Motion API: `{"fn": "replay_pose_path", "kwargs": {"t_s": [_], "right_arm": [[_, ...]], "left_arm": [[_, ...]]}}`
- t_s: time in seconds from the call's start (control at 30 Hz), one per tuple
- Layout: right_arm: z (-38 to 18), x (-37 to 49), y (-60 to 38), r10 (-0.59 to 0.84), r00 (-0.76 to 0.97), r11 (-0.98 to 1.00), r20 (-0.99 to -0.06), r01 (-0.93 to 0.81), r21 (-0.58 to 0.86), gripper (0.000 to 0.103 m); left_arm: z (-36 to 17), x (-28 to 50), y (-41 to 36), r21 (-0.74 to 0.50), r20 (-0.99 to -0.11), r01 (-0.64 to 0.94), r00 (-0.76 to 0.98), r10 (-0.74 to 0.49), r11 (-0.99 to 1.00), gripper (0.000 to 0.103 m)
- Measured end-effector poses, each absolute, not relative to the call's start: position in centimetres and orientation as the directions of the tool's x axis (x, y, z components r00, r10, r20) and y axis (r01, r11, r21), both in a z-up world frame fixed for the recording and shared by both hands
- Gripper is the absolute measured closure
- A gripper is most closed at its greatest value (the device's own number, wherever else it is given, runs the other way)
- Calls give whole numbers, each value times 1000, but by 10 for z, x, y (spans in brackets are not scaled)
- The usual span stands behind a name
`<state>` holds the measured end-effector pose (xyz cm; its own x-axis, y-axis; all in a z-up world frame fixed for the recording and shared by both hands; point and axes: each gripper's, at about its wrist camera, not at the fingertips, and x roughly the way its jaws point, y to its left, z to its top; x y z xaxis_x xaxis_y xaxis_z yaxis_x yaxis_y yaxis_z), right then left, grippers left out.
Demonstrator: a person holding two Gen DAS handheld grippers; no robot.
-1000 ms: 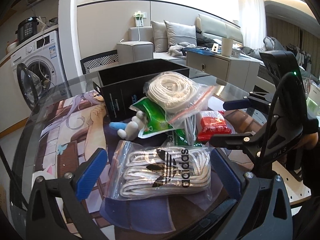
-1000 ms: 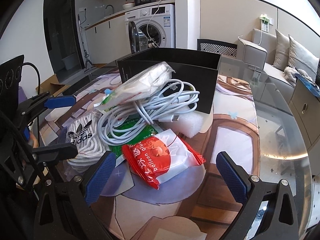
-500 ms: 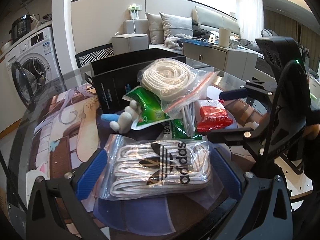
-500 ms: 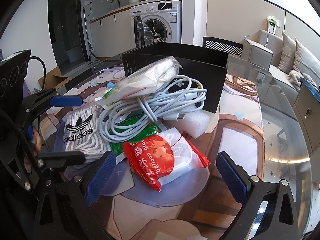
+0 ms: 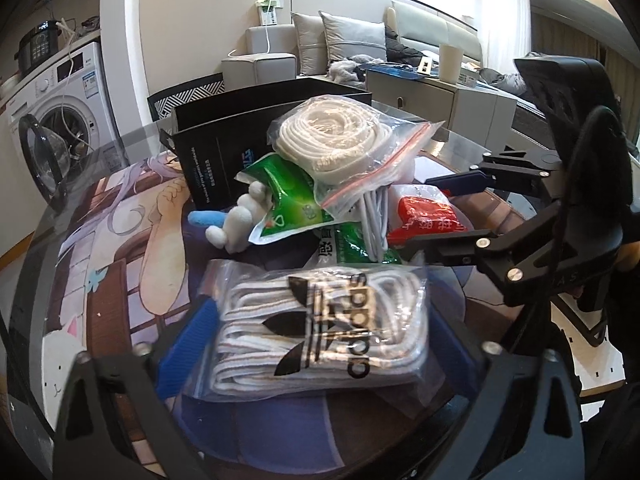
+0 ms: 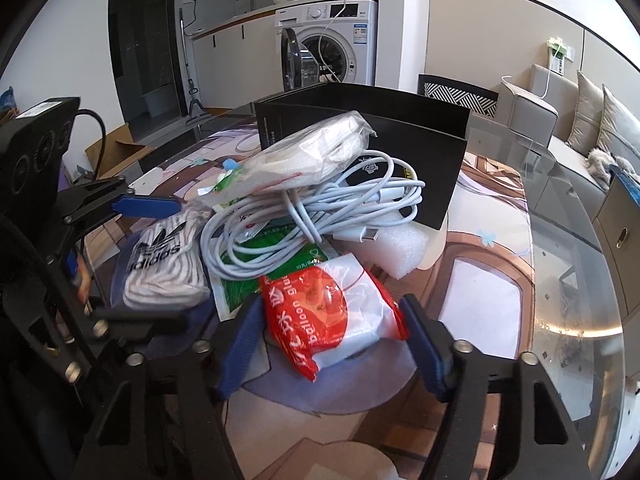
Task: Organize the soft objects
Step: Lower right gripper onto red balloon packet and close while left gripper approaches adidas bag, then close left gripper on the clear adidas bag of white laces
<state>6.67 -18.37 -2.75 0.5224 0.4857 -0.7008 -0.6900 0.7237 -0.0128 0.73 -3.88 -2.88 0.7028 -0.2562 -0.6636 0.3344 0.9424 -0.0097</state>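
1. Left wrist view: the left gripper point(image 5: 316, 344) is closing its wide jaws around the bagged adidas socks point(image 5: 320, 328), which lie flat between the pads, though firm contact cannot be told.
2. The right gripper point(image 6: 332, 344) is closing on the red balloon packet point(image 6: 332, 312), set squarely between its pads.
3. Beyond, the cable coil point(image 6: 312, 216) and rope bag point(image 5: 340, 140) are heaped against the open black box point(image 6: 416, 160), probably their destination.

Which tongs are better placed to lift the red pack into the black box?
Right. The right tongs are closing with the red pack between the pads, box straight ahead. The left tongs straddle the socks bag.
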Motion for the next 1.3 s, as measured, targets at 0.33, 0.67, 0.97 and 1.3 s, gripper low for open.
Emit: {"fn": "replay_pose_path", "kwargs": {"t_s": [0.33,0.67,0.97,1.3], "right_arm": [[-28,55,-188,496,527,710,-690,-704,-27,49],[-19,48,-198,506,545,718,-668,-696,-23,49],[-17,47,-199,500,556,726,-664,-687,-28,49],[-17,47,-200,497,559,728,-664,-685,-32,49]], "left_arm": [[-25,1,-42,-1,-643,351,717,-270,936,19],[-17,1,-34,10,-626,314,742,-239,949,45],[-21,-1,-34,38,-646,304,734,-209,952,28],[-21,-11,-5,11,-658,226,735,-163,974,23]]}}
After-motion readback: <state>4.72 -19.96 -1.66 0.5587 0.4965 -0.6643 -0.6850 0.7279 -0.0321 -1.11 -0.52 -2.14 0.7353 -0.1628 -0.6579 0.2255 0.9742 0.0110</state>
